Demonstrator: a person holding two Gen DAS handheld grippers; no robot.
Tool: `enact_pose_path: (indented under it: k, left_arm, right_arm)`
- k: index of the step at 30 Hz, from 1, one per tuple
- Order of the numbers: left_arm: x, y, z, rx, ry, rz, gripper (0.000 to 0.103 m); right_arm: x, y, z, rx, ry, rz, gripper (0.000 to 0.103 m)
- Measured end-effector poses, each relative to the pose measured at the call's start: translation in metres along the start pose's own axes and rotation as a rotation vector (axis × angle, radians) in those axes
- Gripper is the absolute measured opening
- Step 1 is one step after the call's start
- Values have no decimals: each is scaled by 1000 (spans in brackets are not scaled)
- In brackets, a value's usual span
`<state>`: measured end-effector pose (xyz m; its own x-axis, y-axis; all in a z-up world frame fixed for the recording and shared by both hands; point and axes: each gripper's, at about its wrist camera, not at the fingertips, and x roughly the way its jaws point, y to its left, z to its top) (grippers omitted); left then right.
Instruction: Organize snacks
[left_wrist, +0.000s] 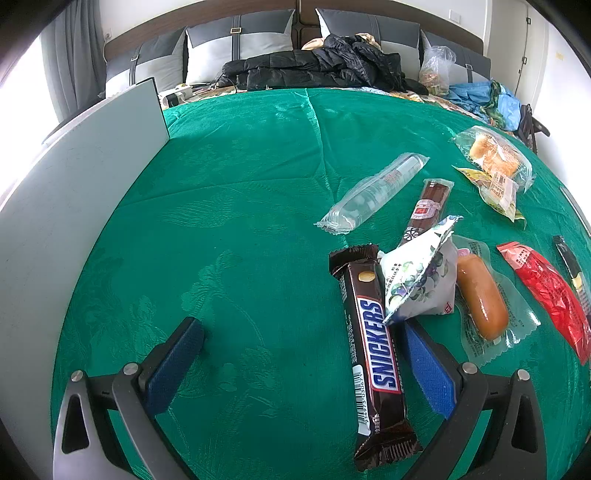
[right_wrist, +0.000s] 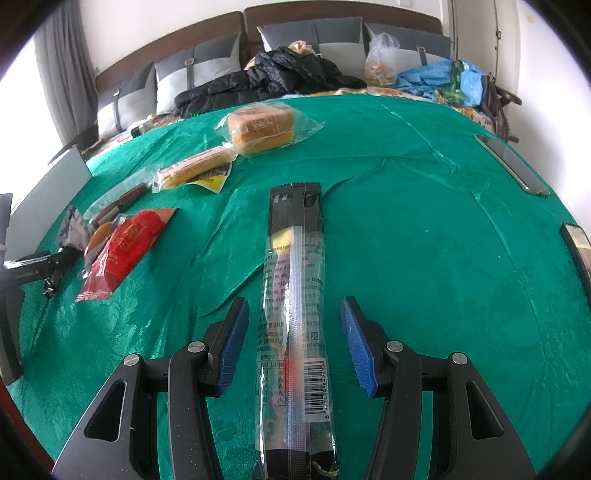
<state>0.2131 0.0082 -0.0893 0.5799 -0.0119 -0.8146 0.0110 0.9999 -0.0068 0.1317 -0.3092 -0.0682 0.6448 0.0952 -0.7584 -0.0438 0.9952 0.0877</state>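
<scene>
In the left wrist view my left gripper (left_wrist: 301, 326) stands wide open, low over the green cloth (left_wrist: 240, 221). A Snickers bar (left_wrist: 373, 347) lies flat between its fingers, close to the right pad (left_wrist: 428, 369) and untouched by either. A floral white packet (left_wrist: 421, 280) rests on the bar's far end. In the right wrist view my right gripper (right_wrist: 293, 302) is open around a long black-and-clear snack packet (right_wrist: 293, 280) lying lengthwise on the cloth. A gap shows between the packet and each pad.
To the right of the Snickers lie a sausage (left_wrist: 480, 299), a red packet (left_wrist: 546, 291), a brown stick (left_wrist: 428, 210), a clear packet (left_wrist: 373, 192) and wrapped bread (left_wrist: 495, 155). A white board (left_wrist: 74, 184) stands at the left. Two phones (right_wrist: 509, 166) lie at the cloth's right edge.
</scene>
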Motion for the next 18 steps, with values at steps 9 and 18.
enact_pose_path:
  k: [9, 18]
  left_arm:
    - [0, 0, 0, 0, 0, 0, 103]
    - [0, 0, 0, 0, 0, 0, 103]
  right_arm:
    - [0, 1, 0, -4, 1, -5, 55]
    - [0, 1, 0, -9, 3, -11, 55]
